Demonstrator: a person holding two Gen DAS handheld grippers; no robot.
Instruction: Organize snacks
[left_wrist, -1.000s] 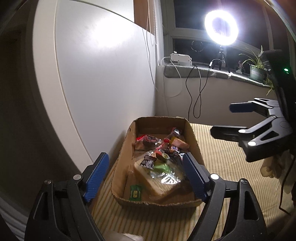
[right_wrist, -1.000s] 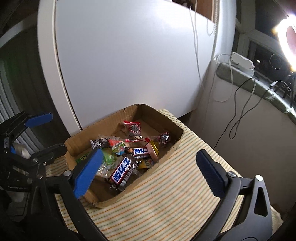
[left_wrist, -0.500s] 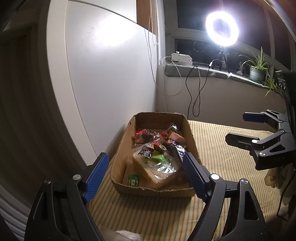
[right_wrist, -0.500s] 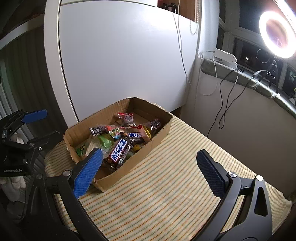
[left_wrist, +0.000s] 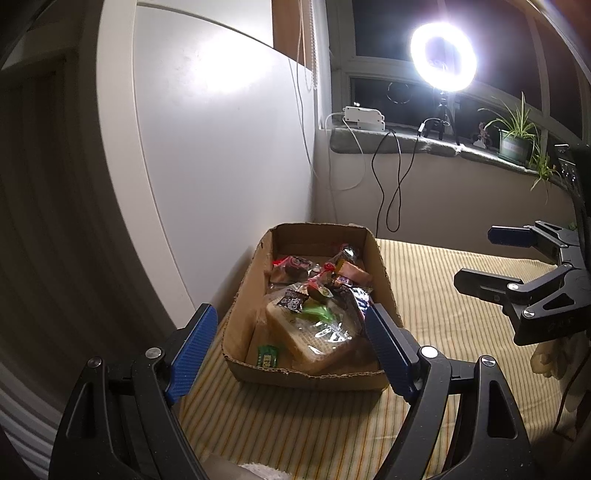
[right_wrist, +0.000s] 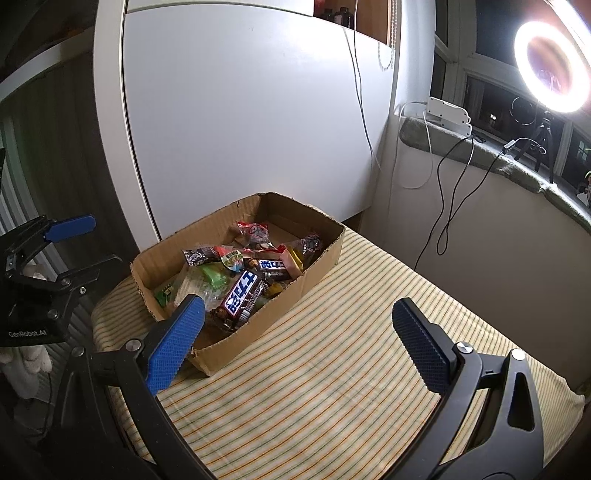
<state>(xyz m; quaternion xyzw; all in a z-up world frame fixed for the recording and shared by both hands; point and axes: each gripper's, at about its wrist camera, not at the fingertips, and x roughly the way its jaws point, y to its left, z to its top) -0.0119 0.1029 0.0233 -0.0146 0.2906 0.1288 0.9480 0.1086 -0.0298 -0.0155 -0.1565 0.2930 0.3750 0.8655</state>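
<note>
**Snack box between two empty grippers**

The cardboard box (right_wrist: 236, 284) of snacks sits on the striped worktop (right_wrist: 351, 354). Only the right view shows the chocolate bar (right_wrist: 242, 291); only the left, the potted plant (left_wrist: 513, 140). Left gripper (left_wrist: 291, 345) and right gripper (right_wrist: 299, 341): jaws wide, empty.

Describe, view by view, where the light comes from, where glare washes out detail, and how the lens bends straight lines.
Left wrist view: the ring light blows out to white, throws a bright patch on the white panel, and the cardboard box casts a shadow toward the camera. Right wrist view: the light flares at the upper right corner, and the panel's edges bow from fisheye distortion.
</note>
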